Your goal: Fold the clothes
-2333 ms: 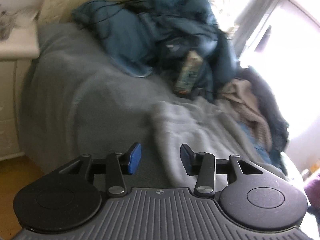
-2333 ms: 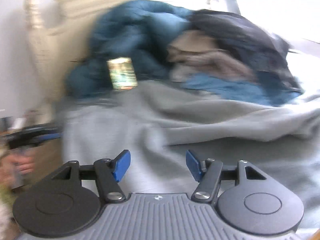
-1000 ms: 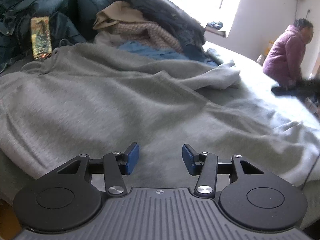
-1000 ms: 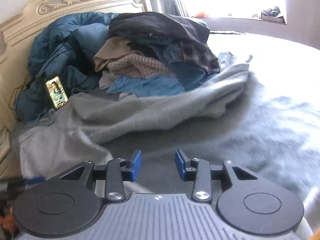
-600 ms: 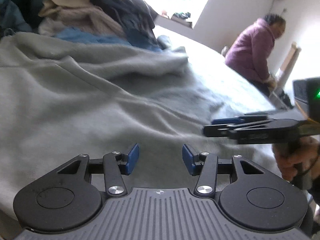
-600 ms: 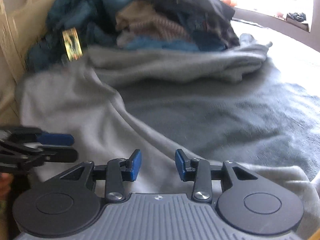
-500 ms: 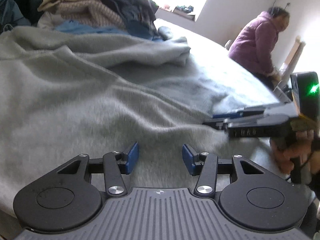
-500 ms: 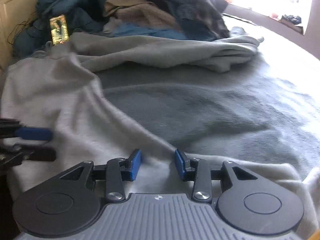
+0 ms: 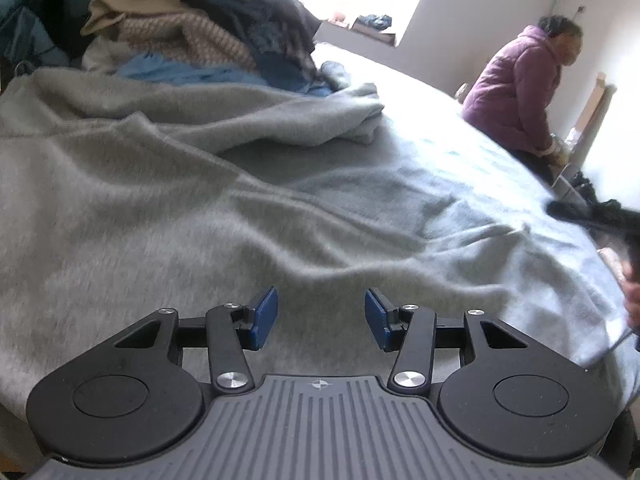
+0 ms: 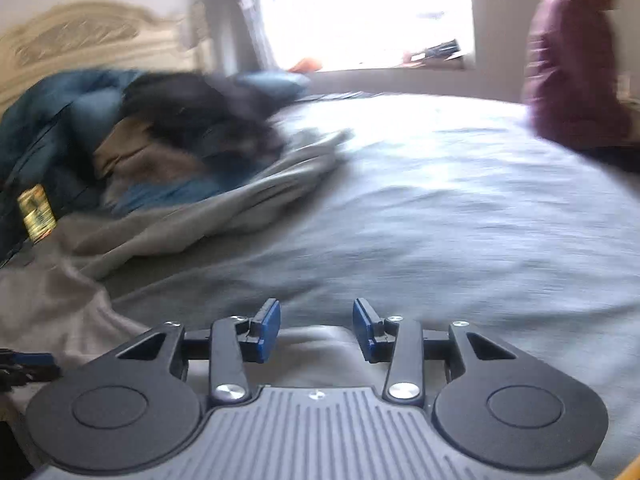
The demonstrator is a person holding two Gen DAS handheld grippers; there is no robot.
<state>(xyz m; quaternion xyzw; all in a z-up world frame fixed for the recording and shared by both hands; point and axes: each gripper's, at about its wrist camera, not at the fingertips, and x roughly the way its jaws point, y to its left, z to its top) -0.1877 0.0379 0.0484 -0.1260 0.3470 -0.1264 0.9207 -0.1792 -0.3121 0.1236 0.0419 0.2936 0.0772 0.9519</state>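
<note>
A large grey garment (image 9: 160, 200) lies spread and creased over the bed. My left gripper (image 9: 321, 314) hovers low over its near part, open, with nothing between the blue pads. My right gripper (image 10: 316, 322) is over the garment's near hem (image 10: 316, 344), where it meets the bed cover. Its jaws are opening and nothing is between them. In the blurred right wrist view, the garment's folded far part (image 10: 248, 196) runs up to the clothes pile. The left gripper's blue tip (image 10: 32, 359) shows at the left edge.
A pile of mixed clothes (image 9: 192, 36) and a blue quilt (image 10: 52, 120) sit by the carved headboard (image 10: 80, 36). A small printed box (image 10: 36, 212) leans there. A person in a purple jacket (image 9: 516, 96) bends beside the bed's far side. The grey-blue bed cover (image 10: 460, 200) stretches right.
My right gripper has swung right, away from the left one, and its view now faces the window. Its pads stand a little wider. The left gripper has kept almost still lately.
</note>
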